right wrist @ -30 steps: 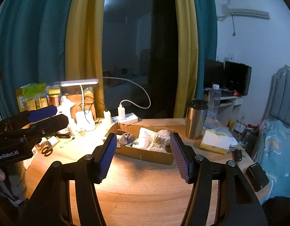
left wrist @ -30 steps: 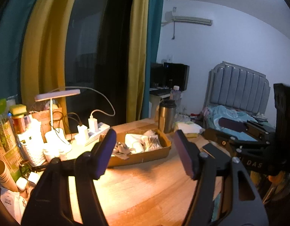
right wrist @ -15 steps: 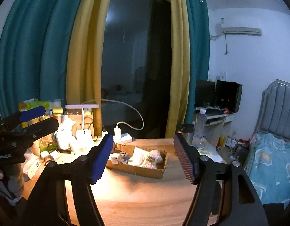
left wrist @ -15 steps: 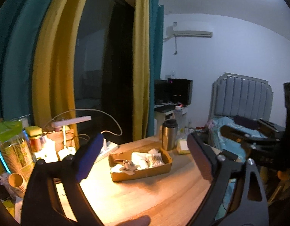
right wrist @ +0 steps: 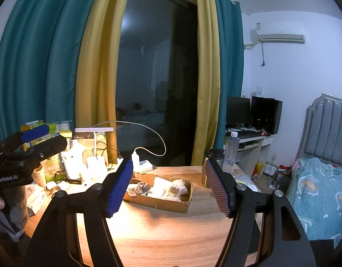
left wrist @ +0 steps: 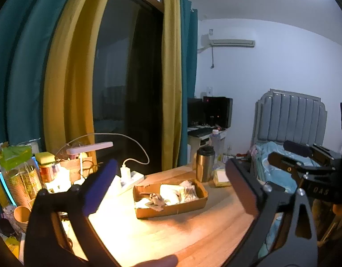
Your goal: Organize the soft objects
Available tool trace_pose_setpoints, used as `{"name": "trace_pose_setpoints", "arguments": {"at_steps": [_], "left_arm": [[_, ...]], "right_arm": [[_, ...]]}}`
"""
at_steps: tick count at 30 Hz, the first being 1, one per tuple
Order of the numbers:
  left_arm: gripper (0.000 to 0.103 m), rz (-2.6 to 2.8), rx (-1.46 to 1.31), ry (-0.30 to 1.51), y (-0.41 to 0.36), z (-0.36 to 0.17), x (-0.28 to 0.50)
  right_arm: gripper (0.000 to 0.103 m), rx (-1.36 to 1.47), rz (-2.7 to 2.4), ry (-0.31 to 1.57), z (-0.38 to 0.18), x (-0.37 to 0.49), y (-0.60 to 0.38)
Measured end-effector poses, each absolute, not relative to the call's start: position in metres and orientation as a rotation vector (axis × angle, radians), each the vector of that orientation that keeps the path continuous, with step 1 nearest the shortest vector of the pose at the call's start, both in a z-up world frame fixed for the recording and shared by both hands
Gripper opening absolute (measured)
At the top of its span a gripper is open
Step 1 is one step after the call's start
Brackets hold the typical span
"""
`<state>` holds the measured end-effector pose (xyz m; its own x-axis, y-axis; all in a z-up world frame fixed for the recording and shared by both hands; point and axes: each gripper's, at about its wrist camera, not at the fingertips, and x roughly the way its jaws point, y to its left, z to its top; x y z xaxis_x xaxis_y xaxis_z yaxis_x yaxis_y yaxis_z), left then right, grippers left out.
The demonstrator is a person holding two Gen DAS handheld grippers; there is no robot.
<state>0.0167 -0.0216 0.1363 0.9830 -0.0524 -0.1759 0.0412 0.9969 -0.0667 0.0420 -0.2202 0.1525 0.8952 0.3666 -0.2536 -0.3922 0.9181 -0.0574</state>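
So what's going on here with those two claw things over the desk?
A person holds a two-finger gripper in each hand above a wooden desk. The left gripper and right gripper are both open and empty, raised clear of the desk. The socks and other soft bundles lie in a shallow cardboard box, which neither gripper touches.

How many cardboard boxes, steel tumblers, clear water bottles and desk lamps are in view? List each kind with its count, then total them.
cardboard box: 1
steel tumbler: 1
clear water bottle: 1
desk lamp: 1
Total: 4
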Motion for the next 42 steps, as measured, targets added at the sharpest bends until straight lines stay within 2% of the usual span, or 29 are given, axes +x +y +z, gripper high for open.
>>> {"name": "trace_pose_setpoints", "arguments": {"at_steps": [5,7,9,42], "left_arm": [[0.101,-0.037,-0.068,0.183,-0.0199,0.1360,0.0181],[0.101,-0.035,-0.067,0.185,-0.0202,0.1351,0.0184],[0.101,-0.036,-0.067,0.184,-0.0207,0.1349,0.0185],[0.102,-0.022,-0.085,0.189,-0.0254,0.1291,0.0194]], "right_arm": [[0.073,-0.099,0.389,0.246,0.1510,0.0447,-0.2208],[0.079,-0.095,0.387,0.249,0.1503,0.0453,-0.2222],[0.080,-0.092,0.387,0.252,0.1493,0.0447,-0.2225],[0.080,-0.089,0.375,0.264,0.1450,0.0466,-0.2265]]}}
